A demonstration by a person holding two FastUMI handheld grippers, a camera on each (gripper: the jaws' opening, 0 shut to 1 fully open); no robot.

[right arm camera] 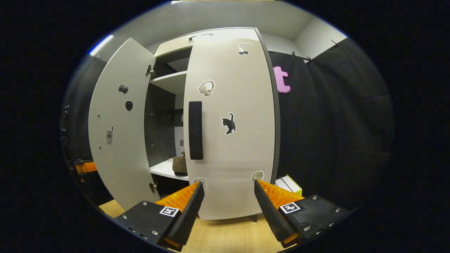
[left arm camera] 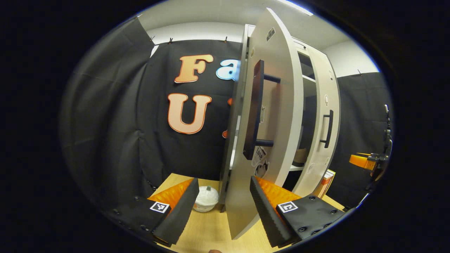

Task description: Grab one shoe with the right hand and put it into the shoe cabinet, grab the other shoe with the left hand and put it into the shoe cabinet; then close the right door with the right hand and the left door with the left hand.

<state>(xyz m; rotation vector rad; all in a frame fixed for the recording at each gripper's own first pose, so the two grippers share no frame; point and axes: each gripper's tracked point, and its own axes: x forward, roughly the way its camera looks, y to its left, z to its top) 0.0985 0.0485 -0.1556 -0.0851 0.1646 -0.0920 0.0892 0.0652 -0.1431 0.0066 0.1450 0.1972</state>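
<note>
The white shoe cabinet (right arm camera: 211, 35) stands on a wooden table. In the right gripper view its right door (right arm camera: 232, 147), with a black handle (right arm camera: 195, 130), is swung nearly closed straight ahead of my open right gripper (right arm camera: 228, 184), which holds nothing. The left door (right arm camera: 116, 133) stands wide open. Through the gap a brown shoe (right arm camera: 180, 165) sits on a white shelf (right arm camera: 163, 170). In the left gripper view the left door (left arm camera: 274, 105) is close and almost edge-on, its black handle (left arm camera: 254, 109) facing me. My open left gripper (left arm camera: 224, 181) straddles that door's lower edge.
A white lidded bowl (left arm camera: 206, 198) sits on the table (left arm camera: 211, 228) left of the cabinet. A small box (right arm camera: 290, 184) leans beside the cabinet's right side. The other gripper's orange body (left arm camera: 364, 161) shows far right; black cloth walls surround the booth.
</note>
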